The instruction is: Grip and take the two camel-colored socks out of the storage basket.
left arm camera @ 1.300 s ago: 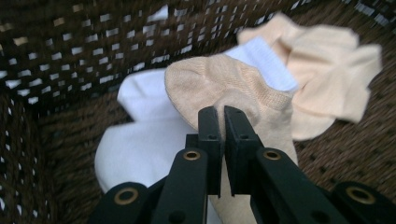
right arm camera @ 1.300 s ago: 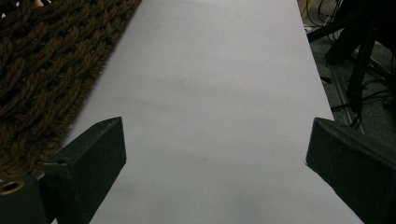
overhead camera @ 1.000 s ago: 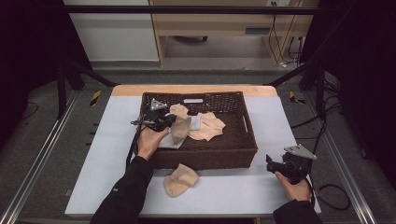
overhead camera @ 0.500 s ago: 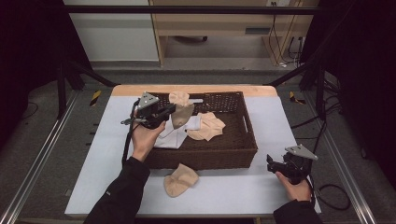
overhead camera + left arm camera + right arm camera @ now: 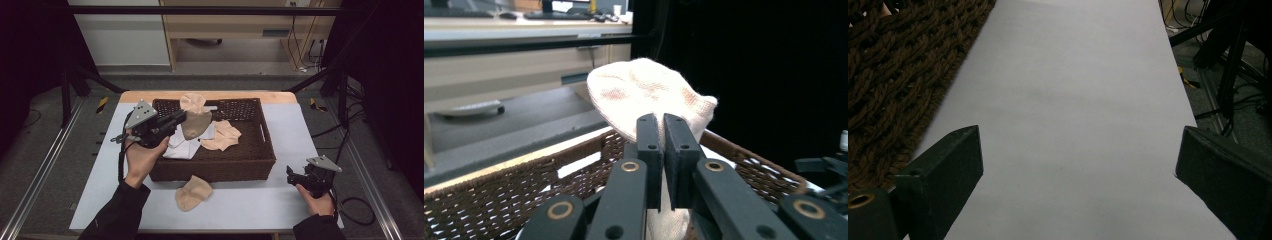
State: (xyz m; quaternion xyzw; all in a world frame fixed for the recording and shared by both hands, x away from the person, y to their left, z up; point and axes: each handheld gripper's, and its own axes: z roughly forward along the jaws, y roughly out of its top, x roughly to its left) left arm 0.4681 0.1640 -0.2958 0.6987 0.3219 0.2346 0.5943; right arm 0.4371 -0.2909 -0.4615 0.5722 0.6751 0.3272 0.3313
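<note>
Counting socks: four tan ones to be made out. One sock (image 5: 194, 116) pinched in the left gripper (image 5: 181, 118), jaws nearly together on the cloth, dangling above the wicker basket (image 5: 215, 167) near its far rim. Two more tan socks (image 5: 221, 136) lying overlapped on the basket floor, beside one white cloth (image 5: 186, 146) partly hidden under the held sock. One loose sock (image 5: 192, 193) flat on the grey tabletop (image 5: 250, 200), just in front of the basket's near wall. One basket, two grippers. Right gripper (image 5: 291, 174) resting low at the table's right edge, well apart from the basket, jaws spread wide over bare tabletop, gripping nothing. Left forearm reaching across the basket's near left corner.
</note>
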